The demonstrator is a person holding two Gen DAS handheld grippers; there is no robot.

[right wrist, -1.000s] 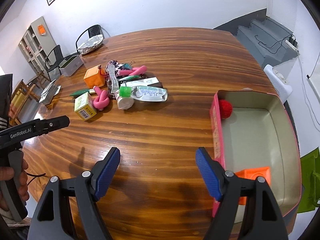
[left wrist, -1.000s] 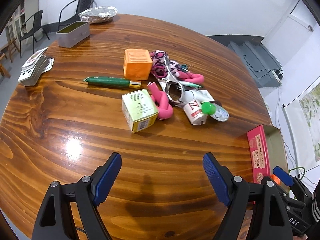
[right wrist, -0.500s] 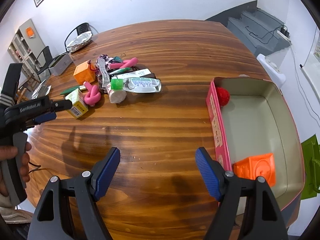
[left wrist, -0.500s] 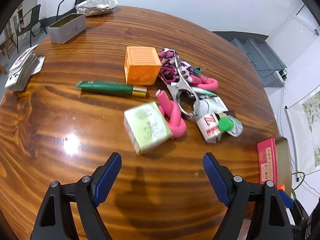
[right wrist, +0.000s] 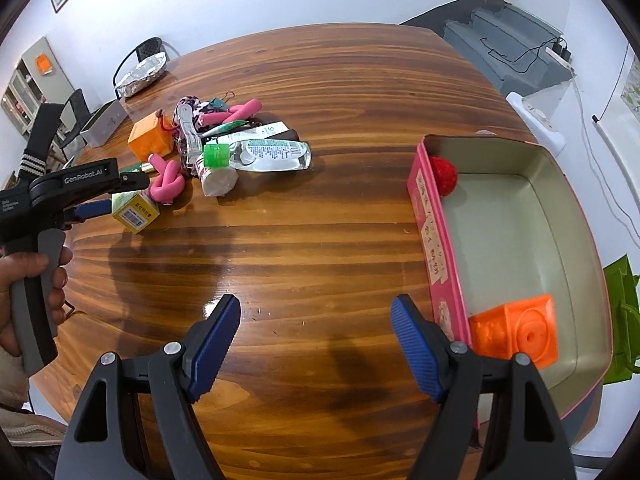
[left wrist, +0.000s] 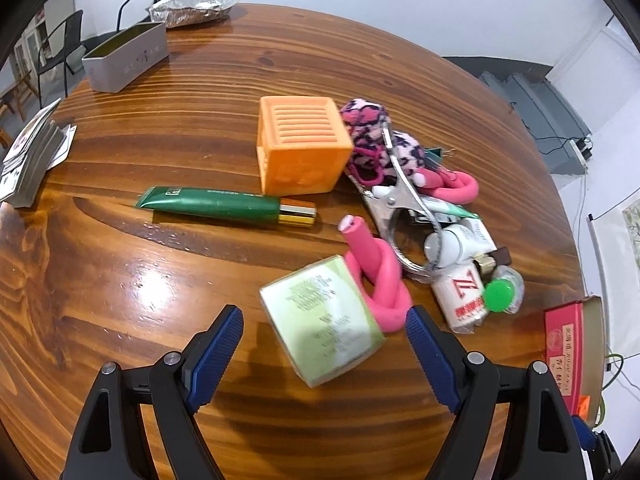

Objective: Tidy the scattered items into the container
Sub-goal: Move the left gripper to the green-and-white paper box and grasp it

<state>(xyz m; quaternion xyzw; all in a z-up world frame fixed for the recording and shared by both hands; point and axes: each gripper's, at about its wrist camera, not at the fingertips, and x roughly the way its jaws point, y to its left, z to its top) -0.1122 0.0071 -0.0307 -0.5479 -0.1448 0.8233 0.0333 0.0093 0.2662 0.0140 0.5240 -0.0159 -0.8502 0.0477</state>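
A pale green box (left wrist: 324,320) lies on the wooden table between the spread fingers of my left gripper (left wrist: 325,340), which is open and not touching it. Beside it sit a knotted pink foam roller (left wrist: 380,280), a green tube (left wrist: 216,204), an orange cube (left wrist: 302,148) and a heap with metal tongs (left wrist: 404,196) and a green-capped bottle (right wrist: 260,156). My right gripper (right wrist: 316,340) hangs open over bare wood, left of the pink tin container (right wrist: 434,248), which holds a red ball (right wrist: 444,172) and an orange cube (right wrist: 520,336).
A grey box (left wrist: 124,58) and a foil tray (left wrist: 196,2) stand at the far side. A stack of cards (left wrist: 28,160) lies at the left edge. A hand (right wrist: 24,280) holds the left gripper's handle in the right wrist view.
My left gripper has moved forward and down to the heap, so the green box now sits between its fingers. The right gripper has barely shifted; its view has turned a little.
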